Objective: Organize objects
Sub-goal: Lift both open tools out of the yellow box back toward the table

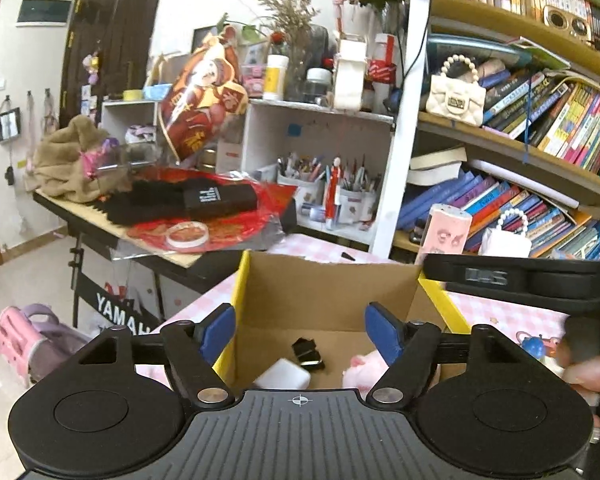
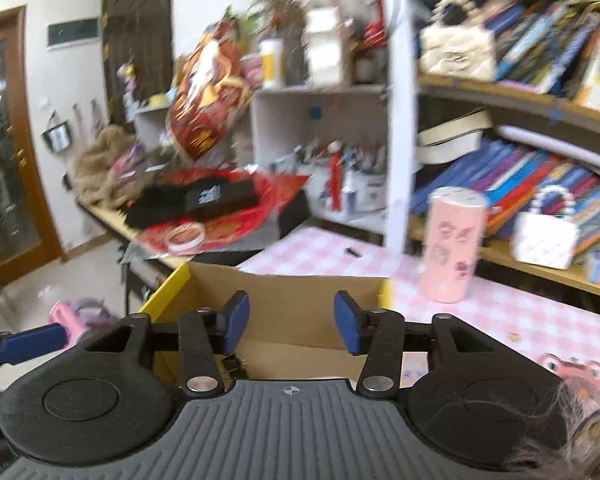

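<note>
- Cardboard box [image 1: 332,300]: on the pink checked table [image 2: 500,312], holding a white block [image 1: 284,374], a black clip [image 1: 306,354], something pink.
- Pink tumbler [image 2: 452,244]: upright beside the box, probably the next pick.
- Left gripper [image 1: 300,334], right gripper [image 2: 290,326]: both spread, empty; drop looks done.

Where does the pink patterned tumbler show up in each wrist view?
Left wrist: pink tumbler right of centre, behind the cardboard box, partly hidden.
Right wrist: pink tumbler right of centre, upright on the checked tablecloth.
Shared landmark: white shelf post.
</note>
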The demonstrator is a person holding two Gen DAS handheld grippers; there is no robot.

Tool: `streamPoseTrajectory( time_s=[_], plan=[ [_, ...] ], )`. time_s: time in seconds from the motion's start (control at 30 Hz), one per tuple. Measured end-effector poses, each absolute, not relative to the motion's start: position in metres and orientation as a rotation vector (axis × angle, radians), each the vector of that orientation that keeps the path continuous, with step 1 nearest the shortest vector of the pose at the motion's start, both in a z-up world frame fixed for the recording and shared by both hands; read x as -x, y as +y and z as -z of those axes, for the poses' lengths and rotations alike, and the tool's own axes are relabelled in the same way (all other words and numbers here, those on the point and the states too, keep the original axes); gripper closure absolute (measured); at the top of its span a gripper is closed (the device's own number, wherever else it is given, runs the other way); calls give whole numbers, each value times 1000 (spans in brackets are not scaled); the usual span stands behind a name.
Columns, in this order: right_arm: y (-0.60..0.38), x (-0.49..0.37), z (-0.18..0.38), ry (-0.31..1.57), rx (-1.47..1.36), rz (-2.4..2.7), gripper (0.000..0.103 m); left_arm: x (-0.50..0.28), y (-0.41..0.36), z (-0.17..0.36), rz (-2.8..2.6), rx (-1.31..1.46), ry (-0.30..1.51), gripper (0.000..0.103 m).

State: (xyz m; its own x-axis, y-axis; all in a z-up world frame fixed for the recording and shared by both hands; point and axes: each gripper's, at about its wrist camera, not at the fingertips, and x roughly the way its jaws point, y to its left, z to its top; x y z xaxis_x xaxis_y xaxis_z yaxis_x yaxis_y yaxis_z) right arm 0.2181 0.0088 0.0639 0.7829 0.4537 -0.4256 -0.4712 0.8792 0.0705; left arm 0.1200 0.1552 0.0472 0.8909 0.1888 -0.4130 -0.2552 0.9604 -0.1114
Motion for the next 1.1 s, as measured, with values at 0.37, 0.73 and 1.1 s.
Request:
streamPoseTrajectory(
  time_s=[0.37,0.73,1.1],
  plan=[
    [-18,-132,-25,531,83,-331,42,-58,157,-21,-251,172,503,18],
    [-37,-54,9,604,116,-265,33,-12,132,-1,-199,156,577,14],
    [-55,-10,22,658,119,-173,28,13,103,12,-85,92,620,10]
  ],
)
